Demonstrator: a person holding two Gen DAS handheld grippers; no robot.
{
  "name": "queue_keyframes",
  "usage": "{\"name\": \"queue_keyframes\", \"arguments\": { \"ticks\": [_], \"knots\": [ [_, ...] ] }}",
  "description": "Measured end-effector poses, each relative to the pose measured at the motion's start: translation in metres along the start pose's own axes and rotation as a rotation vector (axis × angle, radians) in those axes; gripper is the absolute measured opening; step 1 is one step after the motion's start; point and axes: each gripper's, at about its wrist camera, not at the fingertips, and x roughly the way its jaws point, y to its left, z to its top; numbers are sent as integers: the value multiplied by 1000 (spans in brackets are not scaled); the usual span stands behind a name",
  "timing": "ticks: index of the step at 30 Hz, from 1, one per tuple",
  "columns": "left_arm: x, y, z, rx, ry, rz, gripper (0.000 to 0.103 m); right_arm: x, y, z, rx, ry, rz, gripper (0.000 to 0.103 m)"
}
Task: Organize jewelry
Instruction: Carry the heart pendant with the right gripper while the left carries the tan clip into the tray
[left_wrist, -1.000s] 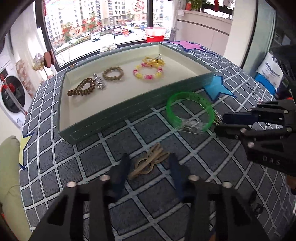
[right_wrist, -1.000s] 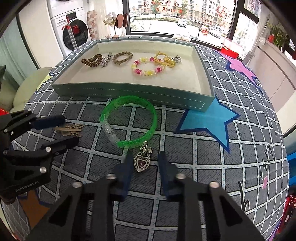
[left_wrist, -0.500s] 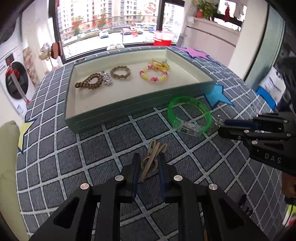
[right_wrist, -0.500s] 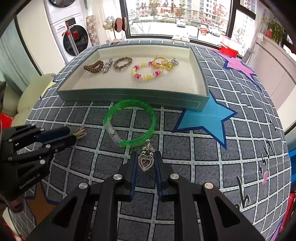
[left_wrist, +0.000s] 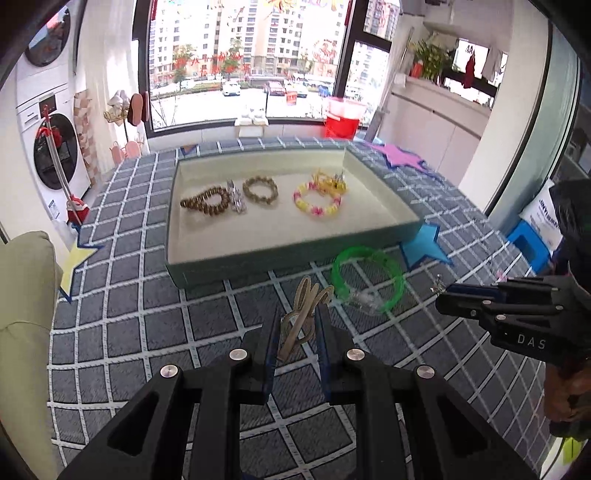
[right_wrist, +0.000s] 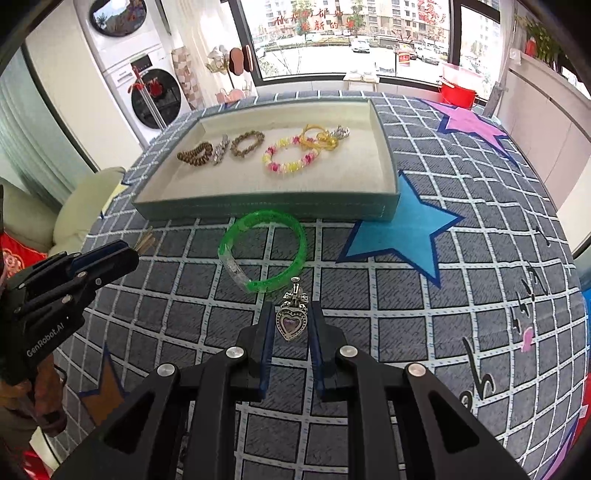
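- left gripper (left_wrist: 295, 325) tilted down over the checked cloth (left_wrist: 129, 332), jaws just closed, pinching bronze hairpin (left_wrist: 301, 317) (lifted off cloth)
- green bangle (right_wrist: 264, 254) lies between, near tray (right_wrist: 266, 208)
- right gripper (right_wrist: 290, 325) angled down, nearly closed, clamping heart pendant (right_wrist: 291, 323)

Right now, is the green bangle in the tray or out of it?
Out. The green bangle lies on the checked cloth in front of the tray, beside its near wall.
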Motion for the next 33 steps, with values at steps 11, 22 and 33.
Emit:
{"name": "queue_keyframes", "arguments": {
  "ticks": [11, 22, 33],
  "knots": [
    [-10, 8, 20, -51, -64, 17, 33, -17, -7, 15, 27, -43, 31, 19],
    [4, 32, 59, -107, -94, 71, 33, -15, -19, 68, 30, -76, 30, 19],
    [49, 66, 94, -184, -33, 90, 33, 24, -40, 121, 105, -58, 43, 19]
  ]
}}
